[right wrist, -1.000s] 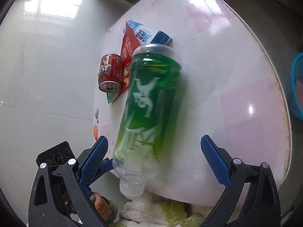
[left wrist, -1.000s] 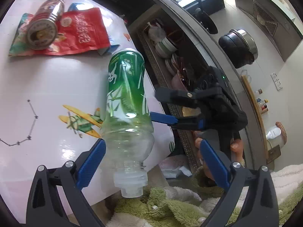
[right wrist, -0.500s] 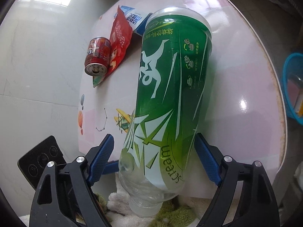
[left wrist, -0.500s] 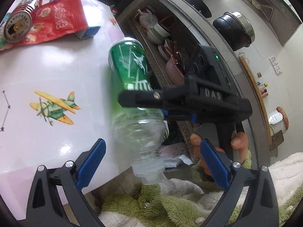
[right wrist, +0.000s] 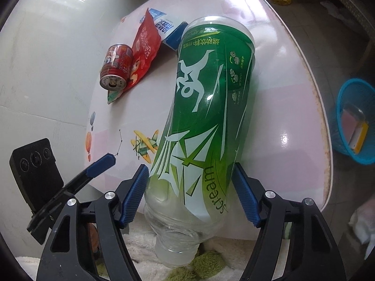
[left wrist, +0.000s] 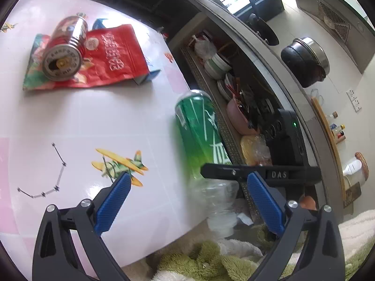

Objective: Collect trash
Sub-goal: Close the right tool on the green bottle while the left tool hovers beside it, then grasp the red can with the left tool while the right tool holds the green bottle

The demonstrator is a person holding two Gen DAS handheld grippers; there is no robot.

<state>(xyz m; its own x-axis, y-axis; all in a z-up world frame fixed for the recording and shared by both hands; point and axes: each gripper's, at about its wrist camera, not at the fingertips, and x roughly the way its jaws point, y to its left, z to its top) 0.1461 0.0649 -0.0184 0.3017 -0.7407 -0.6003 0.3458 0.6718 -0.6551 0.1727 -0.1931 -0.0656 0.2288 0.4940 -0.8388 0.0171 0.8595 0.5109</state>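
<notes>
Room: a kitchen, with a glossy round table (right wrist: pixel 276 75) printed with a cartoon plane and balloons, open shelves of bowls beyond its far edge.
Far left of table: a red can (right wrist: pixel 115 68) lies on its side on a red snack bag (right wrist: pixel 144 44), with a blue-and-white carton (right wrist: pixel 171 31) tucked just behind — all untouched.
Left gripper (left wrist: pixel 186 202): jaws spread wide with nothing between them, hanging over the near part of the table.
Centre: the green bottle (right wrist: pixel 206 107), empty and neck towards the person, lies tilted between the blue pads of the right gripper (right wrist: pixel 189 195).
Right gripper's jaws: closing on the bottle's lower body; the left pad looks to be touching the plastic, the right pad at most grazing it — no firm pinch that I can see.
Far right: a blue basket (right wrist: pixel 351 126) on the floor off the table's edge, with something already in it; probably where the trash goes.
Doing it well: let both pads seat squarely on the labelled part, not the tapering clear shoulder, and squeeze gently, as thin plastic may buckle or slip.
Hard to tell: whether the bottle rests on the table or hangs free; its cap end is pale and blurred; the basket's contents are unclear.
</notes>
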